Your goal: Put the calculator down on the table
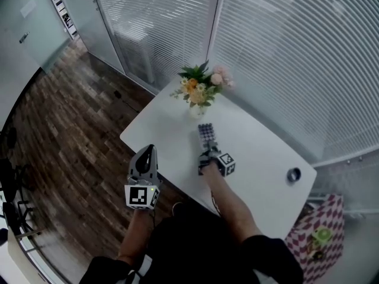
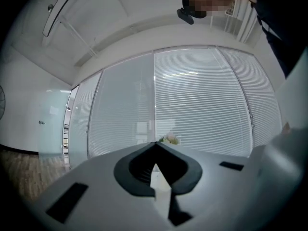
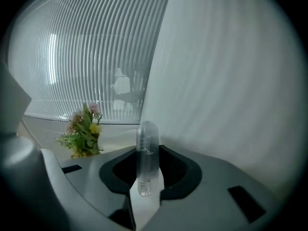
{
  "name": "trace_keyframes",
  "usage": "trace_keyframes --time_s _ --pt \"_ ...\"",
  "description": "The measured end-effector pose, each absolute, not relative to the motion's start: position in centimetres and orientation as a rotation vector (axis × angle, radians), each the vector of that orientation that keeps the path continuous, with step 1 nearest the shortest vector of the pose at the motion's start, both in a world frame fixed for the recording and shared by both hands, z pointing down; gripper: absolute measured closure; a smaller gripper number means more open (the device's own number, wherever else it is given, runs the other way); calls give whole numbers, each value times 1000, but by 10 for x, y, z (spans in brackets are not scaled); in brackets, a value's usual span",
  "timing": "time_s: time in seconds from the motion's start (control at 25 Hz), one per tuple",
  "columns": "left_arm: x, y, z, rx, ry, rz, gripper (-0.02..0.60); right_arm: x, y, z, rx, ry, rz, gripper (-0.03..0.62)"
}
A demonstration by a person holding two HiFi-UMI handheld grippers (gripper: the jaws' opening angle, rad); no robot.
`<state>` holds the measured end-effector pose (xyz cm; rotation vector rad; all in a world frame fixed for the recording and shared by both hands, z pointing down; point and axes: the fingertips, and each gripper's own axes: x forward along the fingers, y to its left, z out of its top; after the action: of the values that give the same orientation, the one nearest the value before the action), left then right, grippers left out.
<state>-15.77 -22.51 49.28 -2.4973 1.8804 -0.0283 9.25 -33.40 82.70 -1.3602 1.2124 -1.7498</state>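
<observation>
Head view, looking steeply down: one white tabletop (image 1: 260, 158), two claws, one calculator, one bunch of flowers (image 1: 199, 89) and one small dark round object (image 1: 294, 174). The calculator (image 1: 206, 132) is a slim dark oblong with rows of pale keys facing up. It sticks out from the tip of my right claw (image 1: 207, 152) towards the flowers, above the middle of the tabletop. I cannot tell from here whether it touches the surface. The flowers stand at the far end and the round object sits near the right edge, well apart from the calculator. My left claw (image 1: 151, 148) hangs beside the tabletop's near left edge, over the wooden floor.

Left gripper view: my left claw (image 2: 156, 146) has its jaws pressed together with nothing between them. The flowers (image 2: 169, 139) peep just above the tips, with window blinds behind.

Right gripper view: my right claw (image 3: 147, 150) is pinching the calculator (image 3: 147, 134), one jaw on each flat face. Seen edge-on, it is a thin strip of clear plastic with a rounded far end, reaching forward past the jaw tips. The flowers (image 3: 84, 131) stand to its left.
</observation>
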Motion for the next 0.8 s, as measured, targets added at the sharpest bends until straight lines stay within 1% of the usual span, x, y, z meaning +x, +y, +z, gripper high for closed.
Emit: trace_keyframes --time_s 0.44,0.8 --pt "-162 -227 494 -2494 1885 -38 575 87 -346 840 -1395 1227 -1723 497" --pt "-164 -226 496 -2492 1902 -41 575 82 -344 866 -1414 1156 -1801 488"
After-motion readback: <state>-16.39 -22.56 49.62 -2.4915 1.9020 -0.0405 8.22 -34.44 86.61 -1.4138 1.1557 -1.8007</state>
